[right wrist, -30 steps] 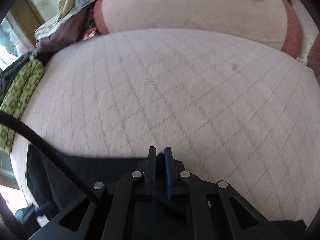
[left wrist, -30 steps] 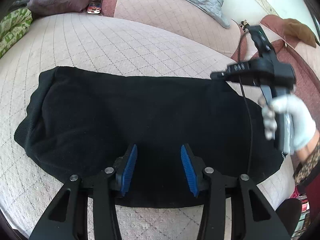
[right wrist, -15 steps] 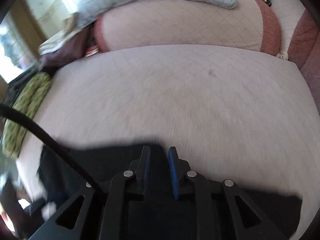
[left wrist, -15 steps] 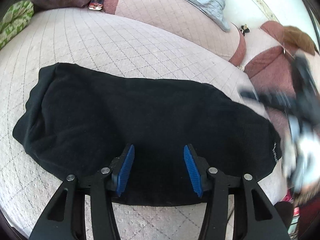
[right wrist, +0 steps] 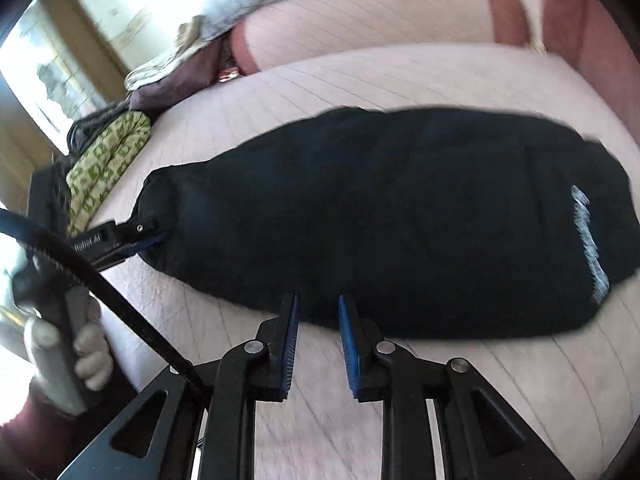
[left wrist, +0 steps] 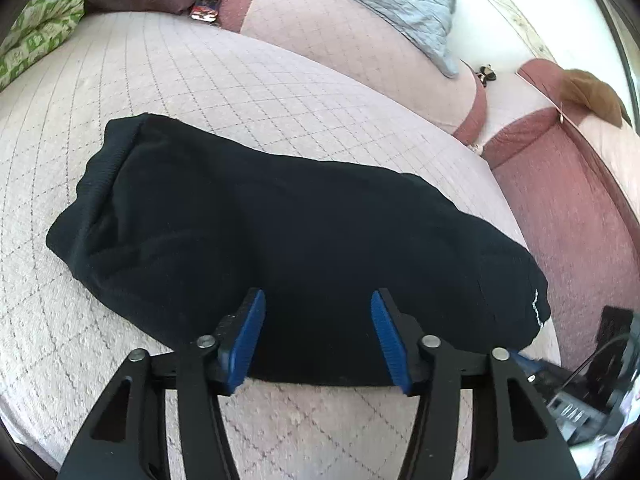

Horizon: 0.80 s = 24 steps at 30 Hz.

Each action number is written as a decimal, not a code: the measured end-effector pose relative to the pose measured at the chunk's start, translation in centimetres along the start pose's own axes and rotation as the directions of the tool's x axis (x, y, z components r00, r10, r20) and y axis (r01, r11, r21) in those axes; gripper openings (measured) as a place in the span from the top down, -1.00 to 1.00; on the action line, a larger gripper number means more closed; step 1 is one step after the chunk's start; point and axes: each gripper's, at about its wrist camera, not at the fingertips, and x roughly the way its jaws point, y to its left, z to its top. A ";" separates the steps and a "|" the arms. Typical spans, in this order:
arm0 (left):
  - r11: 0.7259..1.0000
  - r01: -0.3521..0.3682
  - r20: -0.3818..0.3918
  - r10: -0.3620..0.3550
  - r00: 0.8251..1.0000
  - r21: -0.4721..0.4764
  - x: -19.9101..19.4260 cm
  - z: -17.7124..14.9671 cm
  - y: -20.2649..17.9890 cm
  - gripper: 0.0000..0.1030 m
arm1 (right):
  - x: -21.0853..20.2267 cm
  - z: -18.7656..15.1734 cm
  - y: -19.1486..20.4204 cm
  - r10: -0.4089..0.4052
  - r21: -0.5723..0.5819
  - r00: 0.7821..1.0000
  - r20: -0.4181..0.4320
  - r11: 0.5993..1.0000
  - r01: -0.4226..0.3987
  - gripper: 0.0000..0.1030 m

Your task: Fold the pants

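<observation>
Left wrist view has the black pants [left wrist: 288, 236] lying in a folded bundle on the quilted sofa seat [left wrist: 224, 76], long axis running left to right across the frame, so crosswise to the way both grippers point. The left gripper [left wrist: 318, 332] sits right over the near edge, about the middle of the bundle, jaws apart with nothing pinched, just fabric showing behind the blue pads. They've just been opening wider too, still nothing between them

Right wrist view: the right gripper [right wrist: 318, 344] is released as well, narrow gap, empty, hanging just off the near edge of the pants [right wrist: 392, 224] over bare seat. The white print [right wrist: 588, 240] is at the right-hand end. You can also see the left gripper [right wrist: 136, 242] and the gloved hand [right wrist: 68, 344] holding it, down at the left end

So my read is the left hand is the closer one to the cloth, right one is near but off it. Any next fold would go end to end along that long axis, probably

Versus a second ago: the right gripper was clamped shut low over the fabric, now it's let go and swung back, so the whole bundle shows in its view. Pants look about the same shape, no new fold
</observation>
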 end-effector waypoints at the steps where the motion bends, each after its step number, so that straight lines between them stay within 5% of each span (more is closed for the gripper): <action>1: 1.000 -0.002 0.001 0.002 1.000 0.009 -0.1 -0.1 -0.2 -0.10 | -1.4 0.0 -1.0 -0.017 0.017 0.999 0.033 1.000 0.016 0.56; 7: 0.996 0.032 -0.021 -0.031 0.999 0.084 -1.3 0.4 -2.8 -0.10 | -8.7 -1.1 -8.9 -0.148 0.280 0.970 0.194 0.956 0.089 -0.06; 11: 0.989 0.112 -0.058 -0.107 0.993 0.092 -0.5 2.3 -6.3 -0.10 | -9.3 -2.6 -13.5 -0.145 0.476 0.963 0.227 0.879 0.020 -0.11; 17: 0.967 0.153 -0.141 -0.125 0.982 0.202 3.8 2.3 -14.7 -0.10 | -7.1 -3.5 -16.4 -0.118 0.584 0.966 0.231 0.811 -0.041 -0.10; 24: 0.939 0.192 -0.227 -0.128 0.965 0.287 9.1 -0.4 -21.1 -0.10 | -6.7 -4.1 -18.6 -0.047 0.593 0.949 0.312 0.790 -0.156 -0.25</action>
